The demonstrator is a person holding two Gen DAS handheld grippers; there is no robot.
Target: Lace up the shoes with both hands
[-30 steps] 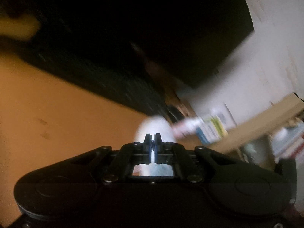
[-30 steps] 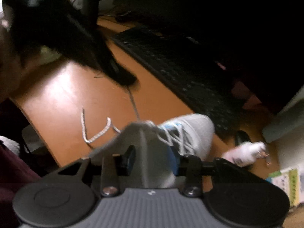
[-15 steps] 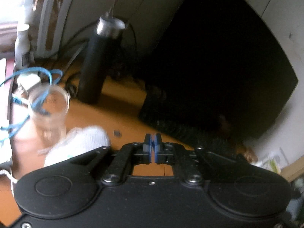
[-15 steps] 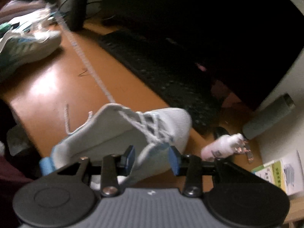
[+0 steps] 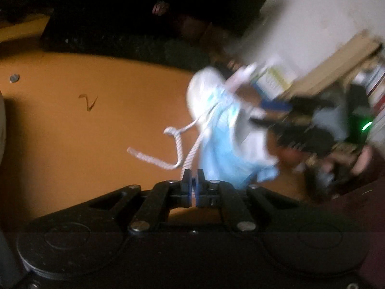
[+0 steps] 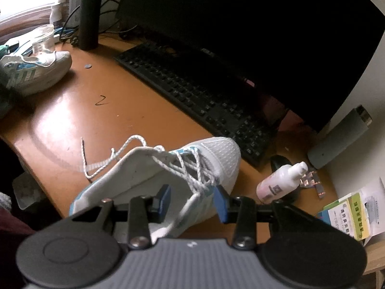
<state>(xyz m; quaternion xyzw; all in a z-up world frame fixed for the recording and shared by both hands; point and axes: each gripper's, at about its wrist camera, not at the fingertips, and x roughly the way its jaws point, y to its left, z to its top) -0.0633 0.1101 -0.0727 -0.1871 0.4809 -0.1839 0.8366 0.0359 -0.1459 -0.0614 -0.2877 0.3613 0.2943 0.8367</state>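
- Left wrist view (much blurred): the black left gripper (image 5: 193, 183) is seen with its jaws pressed together on a strand of the white woven shoelace (image 5: 190, 155), which runs up to the white and light-blue mesh sneaker (image 5: 221, 144) lying tilted on the orange wooden desk (image 5: 72, 125). A loose lace end with a knot-like loop lies just beside it.
- Right wrist view: the grey right gripper (image 6: 192, 201) is held wide open around the side of the same sneaker (image 6: 216, 154), and nothing is clamped by it. The lace (image 6: 190, 166) is crossed over several eyelets; one free end (image 6: 84, 159) rests on the desk. A second white sneaker (image 6: 36, 69) lies well apart, near a glass jar (image 6: 43, 38).
- For good work, the held strand should be kept taut (not jerked), while the shoe is steadied by the open gripper; which eyelet comes next cannot be told.
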